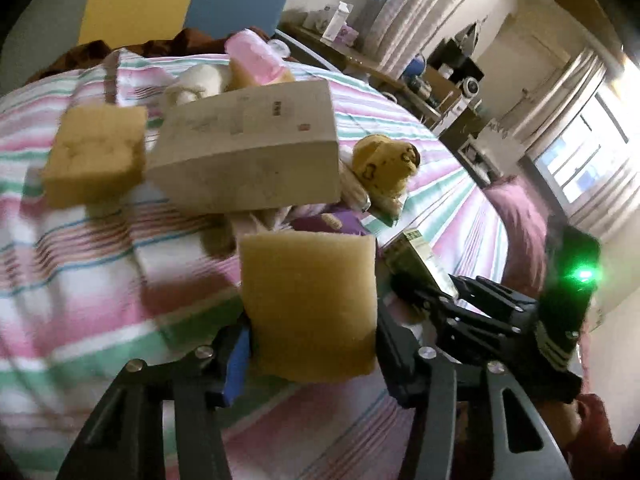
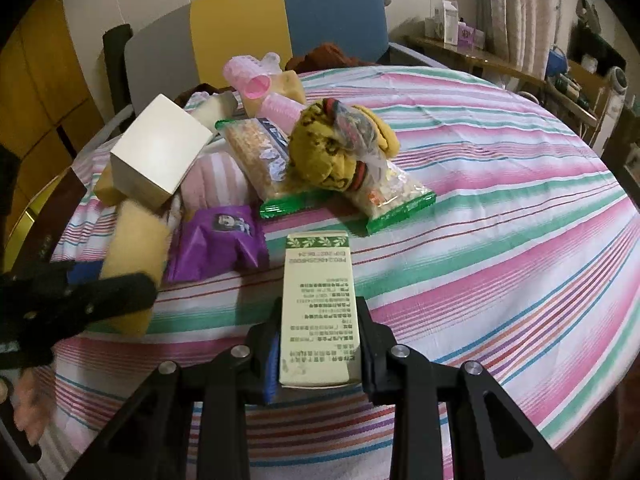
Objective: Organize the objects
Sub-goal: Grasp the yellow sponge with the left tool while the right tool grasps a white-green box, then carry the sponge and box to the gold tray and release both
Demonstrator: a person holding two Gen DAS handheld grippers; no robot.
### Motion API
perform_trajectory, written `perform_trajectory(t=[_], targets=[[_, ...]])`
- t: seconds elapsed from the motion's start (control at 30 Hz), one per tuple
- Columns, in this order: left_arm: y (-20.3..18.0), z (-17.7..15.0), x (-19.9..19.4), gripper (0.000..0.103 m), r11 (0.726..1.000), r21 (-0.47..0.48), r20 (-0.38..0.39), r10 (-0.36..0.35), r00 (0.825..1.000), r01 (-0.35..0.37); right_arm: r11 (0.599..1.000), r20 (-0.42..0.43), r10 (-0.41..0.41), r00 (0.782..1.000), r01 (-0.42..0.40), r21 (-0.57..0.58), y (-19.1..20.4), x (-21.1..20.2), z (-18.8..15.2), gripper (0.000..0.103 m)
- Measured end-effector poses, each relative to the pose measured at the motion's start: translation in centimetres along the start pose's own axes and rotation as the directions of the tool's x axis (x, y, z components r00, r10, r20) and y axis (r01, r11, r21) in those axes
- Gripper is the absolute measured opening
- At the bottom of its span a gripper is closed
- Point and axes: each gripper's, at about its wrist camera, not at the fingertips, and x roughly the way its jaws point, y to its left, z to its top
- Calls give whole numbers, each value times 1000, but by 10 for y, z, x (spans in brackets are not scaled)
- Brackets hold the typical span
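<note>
My left gripper [image 1: 312, 344] has its jaws pinching a yellow sponge block [image 1: 310, 304], held above the striped bedsheet [image 1: 100, 280]. My right gripper [image 2: 318, 348] has its jaws pinching a cream carton [image 2: 314, 312] with a green leaf band, low over the same sheet. From the carton, the heap lies at 12 o'clock: purple packet [image 2: 218, 240] at 10, 2 green-edged snack bags [image 2: 260, 160] and a yellow plush toy [image 2: 324, 152] at 12, white box [image 2: 160, 156] at 11, pink rollers [image 2: 252, 80] beyond. The sponge is soft, so I judge it could squirm or spring free if I squeeze unevenly; the 2 grippers sit close and could knock together. The carton carries dense print, upside down to me and too small to read.
</note>
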Motion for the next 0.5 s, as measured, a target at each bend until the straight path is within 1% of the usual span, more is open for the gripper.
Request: perform_trajectory(t=[0.13, 0.2, 0.27, 0.37, 0.4, 0.5], targets=[[12, -12, -20, 54, 1000, -20, 30, -9, 1000, 10, 1000, 43, -9, 999, 9, -10, 1, 0, -6, 31], [15, -16, -28, 54, 999, -26, 46, -20, 999, 21, 1000, 53, -3, 999, 2, 18, 0, -2, -9, 31], [18, -20, -39, 54, 998, -31, 60, -46, 997, 48, 999, 55, -8, 998, 5, 47, -2, -3, -9, 31], [17, -23, -55, 54, 999, -2, 76, -47, 996, 48, 997, 57, -23, 998, 19, 72, 5, -11, -12, 31], [16, -23, -55, 54, 999, 6, 78, -47, 996, 46, 997, 61, -18, 998, 14, 78, 9, -12, -13, 30], [13, -27, -71, 54, 999, 23, 91, -47, 995, 45, 996, 70, -5, 998, -1, 89, 25, -20, -25, 30]])
